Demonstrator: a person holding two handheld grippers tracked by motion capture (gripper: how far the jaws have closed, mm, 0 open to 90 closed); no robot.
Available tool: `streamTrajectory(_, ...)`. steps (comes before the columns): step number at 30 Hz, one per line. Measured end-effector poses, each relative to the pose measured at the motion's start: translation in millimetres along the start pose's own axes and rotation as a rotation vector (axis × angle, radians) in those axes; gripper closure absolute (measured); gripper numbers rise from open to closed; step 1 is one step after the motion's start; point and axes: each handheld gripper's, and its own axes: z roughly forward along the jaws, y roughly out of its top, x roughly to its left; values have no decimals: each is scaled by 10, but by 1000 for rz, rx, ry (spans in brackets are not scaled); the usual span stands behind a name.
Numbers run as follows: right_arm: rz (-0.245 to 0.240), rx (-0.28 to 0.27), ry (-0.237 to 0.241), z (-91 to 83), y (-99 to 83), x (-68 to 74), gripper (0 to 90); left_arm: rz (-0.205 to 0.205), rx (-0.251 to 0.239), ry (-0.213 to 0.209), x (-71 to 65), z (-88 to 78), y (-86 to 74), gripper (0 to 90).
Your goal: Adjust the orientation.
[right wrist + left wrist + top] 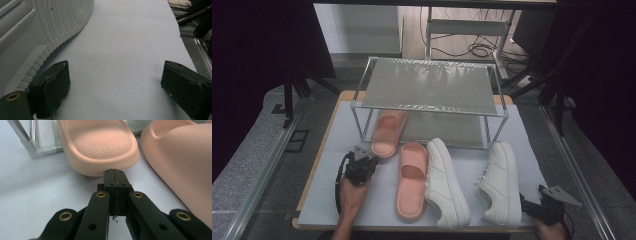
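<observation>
A: Item, location?
B: Pink slipper (100,145), heel jutting from the rack's (427,85) lower shelf, near the worktop's left edge.
A: Tongs?
B: My left gripper (114,171) closed, empty, at its heel; right gripper (115,87) wide.
A: Handling?
B: Probably light, soft foam; pinch the heel rim.

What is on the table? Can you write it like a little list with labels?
shoes: two pink slippers, two white sneakers
rack: metal shoe rack with two shelves
far slipper: toe end under the rack, on its lower shelf
near slipper: on the white table, beside the left sneaker
right sneaker: tipped on its side
left gripper: fingers shut, at the far slipper's heel
right gripper: fingers open, beside the right sneaker
</observation>
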Motion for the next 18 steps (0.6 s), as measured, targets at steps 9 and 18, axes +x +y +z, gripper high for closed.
streamTrajectory(9,0,1,0,-1,0,-1,83,-8,-3,14,30,166,143,899)
streamTrajectory(18,1,1,0,-1,1,-1,84,2,-1,39,47,310,289,899)
